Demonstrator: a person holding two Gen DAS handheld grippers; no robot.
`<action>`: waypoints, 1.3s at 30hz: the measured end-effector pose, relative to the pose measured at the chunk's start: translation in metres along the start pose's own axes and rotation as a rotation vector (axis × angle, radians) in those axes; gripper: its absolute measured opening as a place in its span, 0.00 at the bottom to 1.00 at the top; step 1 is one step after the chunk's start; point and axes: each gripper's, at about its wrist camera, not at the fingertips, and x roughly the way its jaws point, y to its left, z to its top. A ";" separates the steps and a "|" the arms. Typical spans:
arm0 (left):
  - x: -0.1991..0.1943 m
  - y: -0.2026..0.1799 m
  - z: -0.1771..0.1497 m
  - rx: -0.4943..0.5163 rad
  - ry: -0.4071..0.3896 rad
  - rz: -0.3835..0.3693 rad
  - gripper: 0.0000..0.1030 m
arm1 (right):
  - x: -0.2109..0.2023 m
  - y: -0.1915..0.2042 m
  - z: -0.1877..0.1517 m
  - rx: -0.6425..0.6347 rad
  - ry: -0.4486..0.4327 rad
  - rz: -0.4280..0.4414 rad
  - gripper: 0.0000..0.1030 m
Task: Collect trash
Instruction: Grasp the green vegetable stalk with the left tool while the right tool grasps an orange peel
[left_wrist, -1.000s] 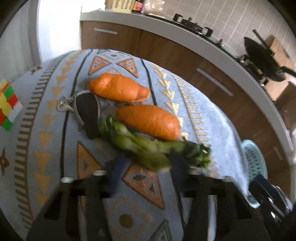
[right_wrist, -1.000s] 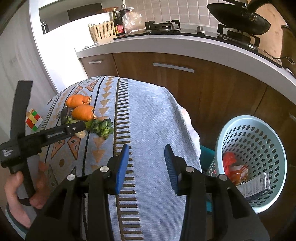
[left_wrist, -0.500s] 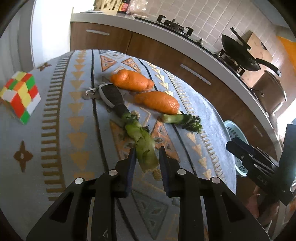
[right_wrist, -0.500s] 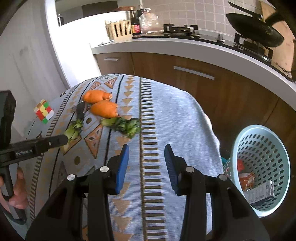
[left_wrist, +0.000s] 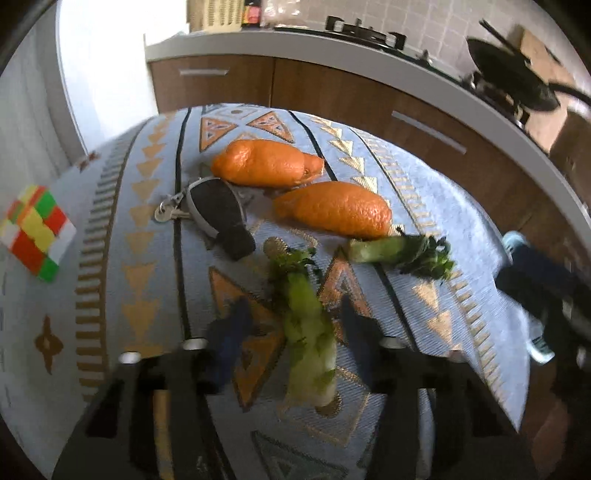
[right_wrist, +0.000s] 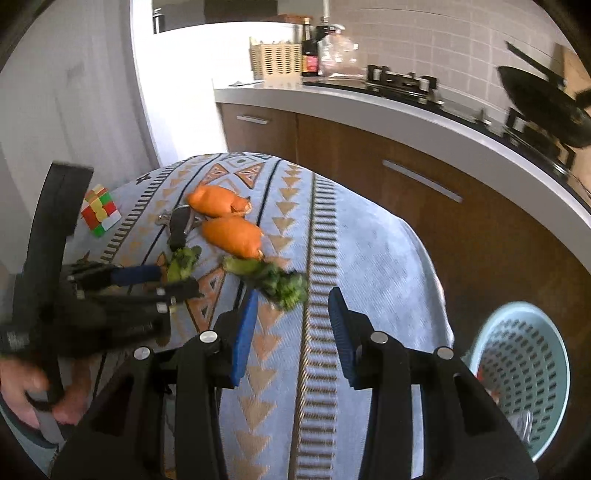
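Note:
Two orange peels (left_wrist: 266, 162) (left_wrist: 336, 208) and two green vegetable scraps lie on the patterned tablecloth (left_wrist: 424, 192). One stalk (left_wrist: 310, 343) lies lengthwise between the fingers of my left gripper (left_wrist: 293, 310), whose jaws are opening and stand clear of it. The other scrap (right_wrist: 284, 284) lies just ahead of my right gripper (right_wrist: 293, 299), which is open and holds nothing. From the right wrist view the left gripper (right_wrist: 179, 281) straddles the stalk (right_wrist: 181, 262), with a hand (right_wrist: 22, 387) on its handle.
A black key fob with keys (left_wrist: 218, 210) lies beside the peels. A colourful puzzle cube (left_wrist: 35, 232) sits at the table's left. A pale blue perforated basket (right_wrist: 480, 332) with wrappers inside stands on the floor to the right. Kitchen cabinets and a counter (right_wrist: 369, 110) run behind.
The left jaws, pinched on the stalk half a second ago, now stand wider with the stalk loose between them. The right gripper has swung left towards the other green scrap.

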 end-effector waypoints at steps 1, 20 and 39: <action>-0.002 0.002 0.000 0.000 -0.003 -0.040 0.23 | 0.005 0.001 0.005 -0.003 0.007 0.017 0.35; -0.023 0.065 -0.015 -0.191 -0.153 -0.128 0.20 | 0.114 0.048 0.048 -0.167 0.159 0.019 0.56; -0.042 0.062 -0.010 -0.201 -0.206 -0.210 0.17 | -0.012 -0.008 0.055 0.026 -0.079 -0.024 0.18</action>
